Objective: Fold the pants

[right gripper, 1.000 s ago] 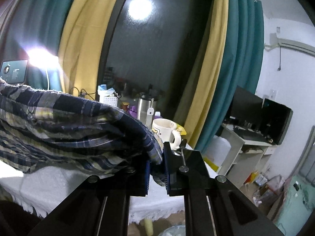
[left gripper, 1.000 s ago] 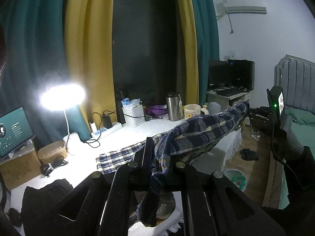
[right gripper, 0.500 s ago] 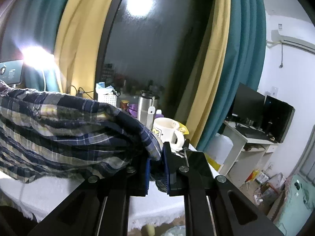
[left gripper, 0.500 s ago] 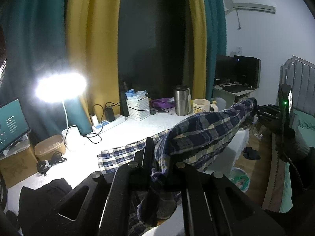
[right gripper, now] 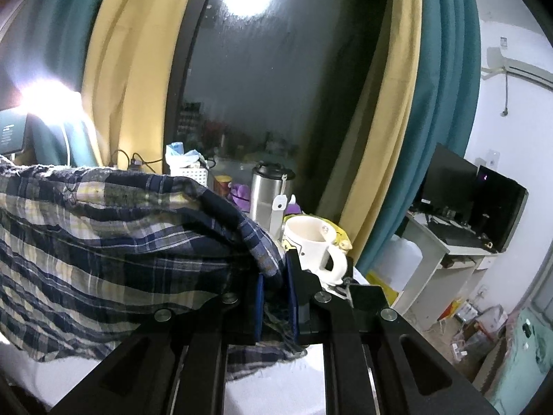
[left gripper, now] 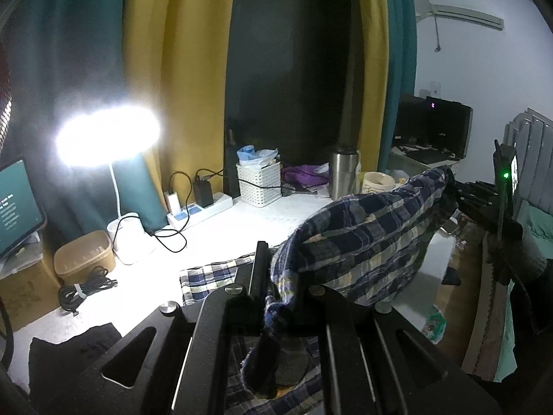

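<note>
The blue, white and yellow plaid pants (left gripper: 363, 242) are held up between my two grippers above a white table (left gripper: 242, 221). My left gripper (left gripper: 276, 276) is shut on one end of the bunched fabric. My right gripper (right gripper: 274, 276) is shut on the other end; it also shows in the left wrist view (left gripper: 463, 193) at the far right. The pants (right gripper: 103, 249) stretch as a sagging band to the left in the right wrist view. A lower part of the pants (left gripper: 207, 273) lies flat on the table.
On the table's far side stand a bright lamp (left gripper: 107, 138), a power strip (left gripper: 200, 207), a white basket (left gripper: 259, 183), a steel tumbler (right gripper: 271, 193) and a white mug (right gripper: 314, 245). A black garment (left gripper: 69, 349) lies at front left. A tablet (left gripper: 17, 204) stands left.
Both grippers have risen and moved toward the window side, carrying the pants; the fabric hangs higher off the table than before.
</note>
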